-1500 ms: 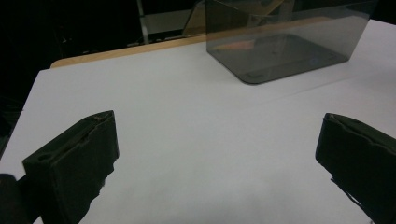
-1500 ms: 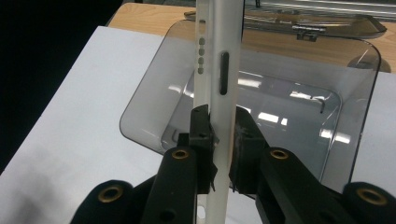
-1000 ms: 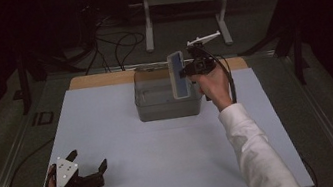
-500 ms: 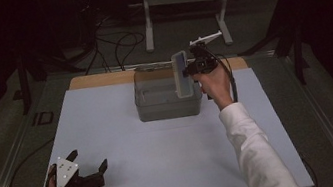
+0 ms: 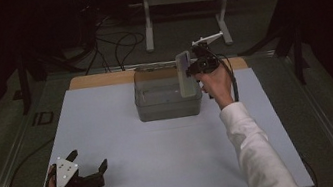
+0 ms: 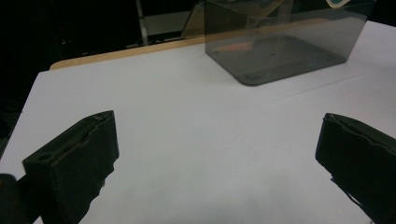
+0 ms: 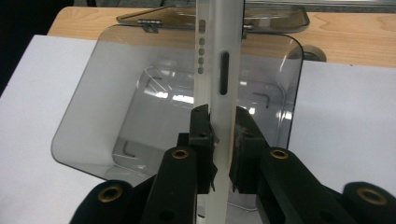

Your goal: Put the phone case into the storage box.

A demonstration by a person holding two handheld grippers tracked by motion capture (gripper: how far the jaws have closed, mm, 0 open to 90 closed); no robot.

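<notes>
A thin white slab (image 7: 219,70), with small holes and a slot along its edge, hangs upright over the right part of a smoky clear plastic box (image 7: 93,93). My right gripper (image 7: 219,140) is shut on the slab's lower part, one pad on each flat face. From above, the slab (image 5: 185,74) stands at the box's (image 5: 168,101) right end, with the right gripper (image 5: 191,67) just beside it. My left gripper (image 5: 88,160) rests on the white sheet at the front left, open and empty. Its jaws (image 6: 217,154) face the box (image 6: 280,51) from far off.
The box's hinged lid (image 7: 261,16) lies open behind it on a wooden strip (image 5: 101,79) along the table's far edge. A white sheet (image 5: 165,164) covers the table. A metal stand (image 5: 148,20) and cables lie on the floor beyond.
</notes>
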